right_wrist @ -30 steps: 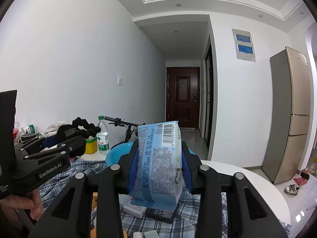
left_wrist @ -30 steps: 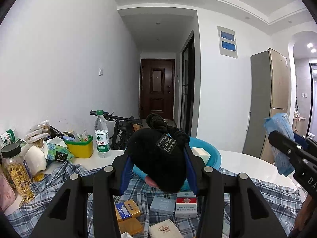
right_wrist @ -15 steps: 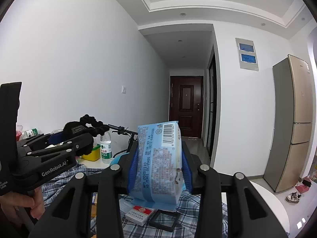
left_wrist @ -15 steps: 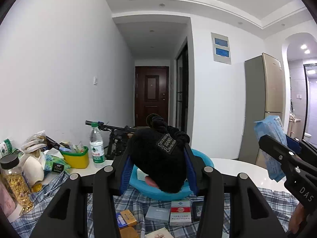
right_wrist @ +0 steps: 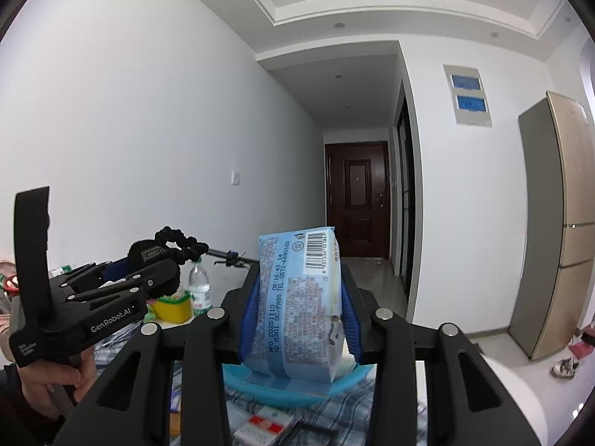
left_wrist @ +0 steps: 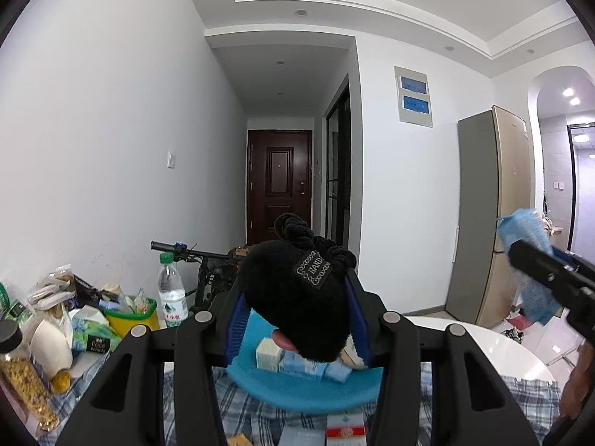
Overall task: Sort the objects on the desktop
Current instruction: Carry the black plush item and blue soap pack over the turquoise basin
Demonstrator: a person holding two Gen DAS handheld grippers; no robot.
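Left wrist view: my left gripper [left_wrist: 297, 319] points about level over a blue basin [left_wrist: 297, 390].
Left claw: pinching a black fuzzy pouch [left_wrist: 301, 304] between its blue pads [left_wrist: 238, 325]; a woven label with "HAND" faces up, and a black scrunchie-like ruffle sticks out at the pouch's far end.
Basin contents: a pale soap-like block [left_wrist: 267, 351] and small light-blue packets [left_wrist: 308, 366] lie inside, right under the pouch.
Tabletop: a blue plaid cloth [left_wrist: 238, 414] covers the near part; a red-and-white cigarette pack [left_wrist: 345, 433] lies just in front of the basin.
Left edge clutter: a water bottle [left_wrist: 173, 291], a yellow tub with a green rim [left_wrist: 130, 316], a jar of dried yellow bits [left_wrist: 22, 375] and assorted bags.
Right wrist view: my right gripper [right_wrist: 299, 319] is pressed together on a light-blue snack packet [right_wrist: 297, 301], standing upright, barcode and date print facing the camera.
Packet place: held above the near rim of the basin [right_wrist: 260, 386].
Left side of this view: my other claw shows in profile, marked "GenRobot.AI", with my hand [right_wrist: 52, 383] around its handle.
Background: a dark brown door, a bicycle handlebar behind the bottle, and a gold fridge on the right.
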